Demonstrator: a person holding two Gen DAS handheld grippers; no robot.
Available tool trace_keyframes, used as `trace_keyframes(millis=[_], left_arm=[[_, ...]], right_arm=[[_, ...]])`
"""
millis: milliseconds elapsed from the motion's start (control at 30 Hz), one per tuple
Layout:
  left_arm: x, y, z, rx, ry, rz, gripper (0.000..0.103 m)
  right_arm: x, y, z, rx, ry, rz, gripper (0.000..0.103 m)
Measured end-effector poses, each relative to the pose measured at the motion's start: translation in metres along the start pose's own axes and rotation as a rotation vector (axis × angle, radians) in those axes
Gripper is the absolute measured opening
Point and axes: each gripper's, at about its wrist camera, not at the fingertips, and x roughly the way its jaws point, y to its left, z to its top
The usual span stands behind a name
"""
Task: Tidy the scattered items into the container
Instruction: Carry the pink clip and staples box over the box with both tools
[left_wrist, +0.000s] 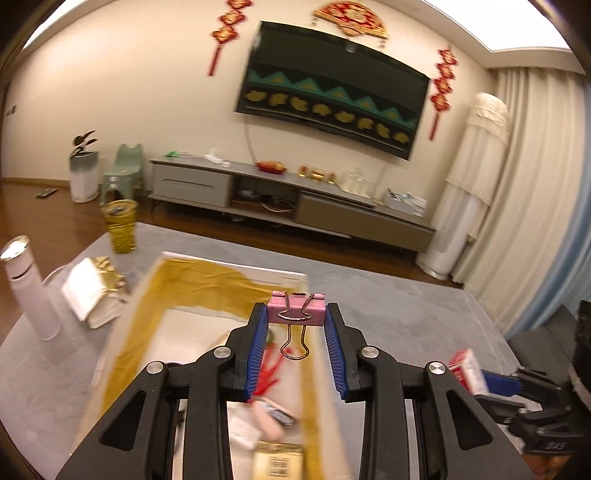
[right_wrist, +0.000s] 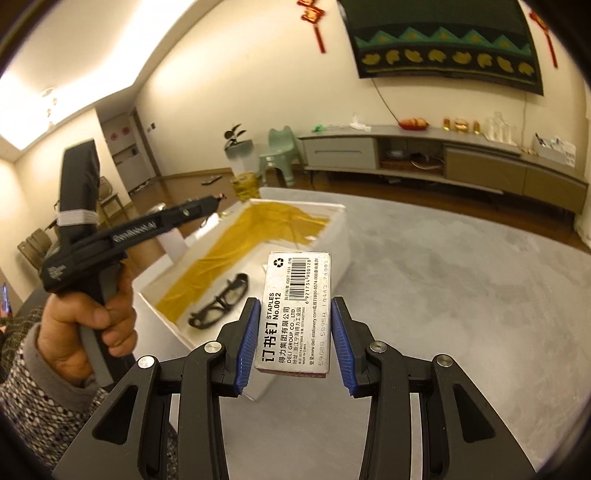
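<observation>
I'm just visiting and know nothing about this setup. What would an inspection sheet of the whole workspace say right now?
Surface: grey table top, mostly bare on the right.
Job's things: white box with yellow lining holds black glasses; pink binder clip; staples box.
Clutter: white bottle, yellow glass, gold-and-white packet.
Grippers: left hand-held gripper grips the clip over the box; right hand-held gripper grips the staples.
Cables: one hangs below the wall screen.
Surroundings: living room, TV cabinet, green stool.
</observation>
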Motion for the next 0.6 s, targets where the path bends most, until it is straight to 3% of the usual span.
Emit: trace_keyframes(millis=[300, 600], left_arm=[[0.006, 0.042, -0.001, -0.042, -0.002, 0.06, 0.032], [0.034, 0.067, -0.012, -0.063, 0.119, 0.064, 0.032]], right_arm=[[0.021, 0.046, 0.027, -0.107, 0.014, 0.007, 0.04], [0.067, 0.058, 0.057, -0.128, 0.076, 0.03, 0.04]])
